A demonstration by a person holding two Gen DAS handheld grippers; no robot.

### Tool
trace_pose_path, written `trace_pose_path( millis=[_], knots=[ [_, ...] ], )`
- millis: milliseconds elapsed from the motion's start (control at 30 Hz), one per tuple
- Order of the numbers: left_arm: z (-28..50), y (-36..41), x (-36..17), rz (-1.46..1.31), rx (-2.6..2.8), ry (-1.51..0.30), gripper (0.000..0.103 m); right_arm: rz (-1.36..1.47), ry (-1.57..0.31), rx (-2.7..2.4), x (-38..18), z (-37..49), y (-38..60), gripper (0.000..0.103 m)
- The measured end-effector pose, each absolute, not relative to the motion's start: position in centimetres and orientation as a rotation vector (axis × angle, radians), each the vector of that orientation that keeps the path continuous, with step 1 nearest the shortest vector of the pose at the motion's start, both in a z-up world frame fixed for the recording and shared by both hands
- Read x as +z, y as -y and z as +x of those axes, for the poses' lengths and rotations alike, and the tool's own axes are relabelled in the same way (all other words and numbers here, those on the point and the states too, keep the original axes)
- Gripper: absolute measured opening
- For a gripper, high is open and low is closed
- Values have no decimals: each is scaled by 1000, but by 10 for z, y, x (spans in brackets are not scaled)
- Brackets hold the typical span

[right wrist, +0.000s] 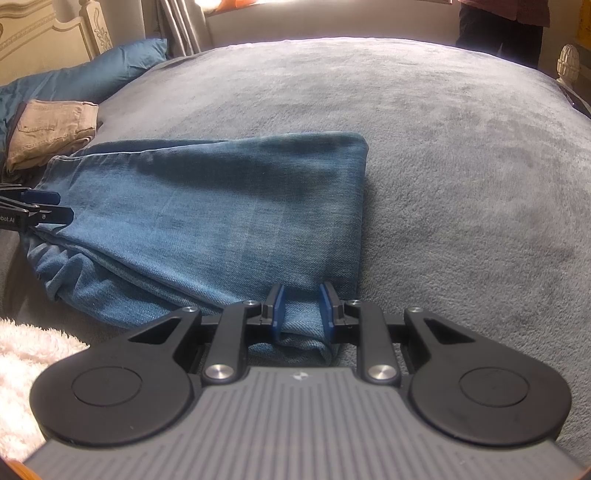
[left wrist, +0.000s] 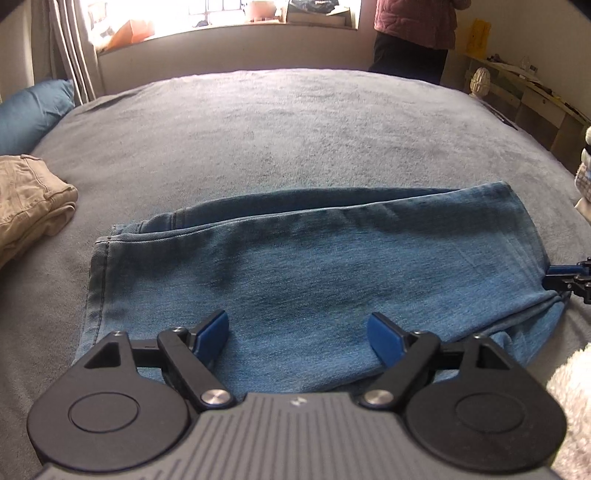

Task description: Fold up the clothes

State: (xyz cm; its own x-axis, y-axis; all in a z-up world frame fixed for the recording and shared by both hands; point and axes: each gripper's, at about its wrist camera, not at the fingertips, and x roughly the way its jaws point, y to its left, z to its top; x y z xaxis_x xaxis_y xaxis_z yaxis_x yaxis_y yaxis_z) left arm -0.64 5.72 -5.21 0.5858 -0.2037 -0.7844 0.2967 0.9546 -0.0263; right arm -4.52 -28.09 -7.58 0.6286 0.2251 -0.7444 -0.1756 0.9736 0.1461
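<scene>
Jeans (right wrist: 207,206): blue denim, twill weave, matt, faded. Bed (right wrist: 461,155) cover: grey fleecy cloth, soft nap. Folded trousers (right wrist: 51,129): tan cotton. Right gripper (right wrist: 301,312) and left gripper (left wrist: 297,336): matt black plastic, blue rubbery pads, bright metal pivot screws

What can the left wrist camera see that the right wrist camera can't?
Only the left wrist view shows the window sill and the shelf. Only the right wrist view shows the headboard and the right claw shut on the jeans' corner. Both show the jeans, tan trousers, blue pillow and grey blanket.
</scene>
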Motion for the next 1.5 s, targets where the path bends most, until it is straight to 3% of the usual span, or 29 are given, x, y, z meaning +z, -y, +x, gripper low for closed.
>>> trace_pose_path(
  millis=[633,767,900,1233,1500],
  knots=[
    [-2,-46,-51,144,-259,-938,88,6,-886,235,-71,-42,276,20],
    [-2,-45,-51,149,-257,-941,89,-30,-909,238,-53,-34,275,29],
    [-2,-42,-51,158,-253,-940,90,-55,-861,245,-34,-26,271,31],
    [-3,-43,-54,159,-266,-930,90,-95,-848,259,-37,47,247,31],
    [-5,-44,-56,163,-282,-917,91,60,-835,137,-55,88,270,30]
  ],
)
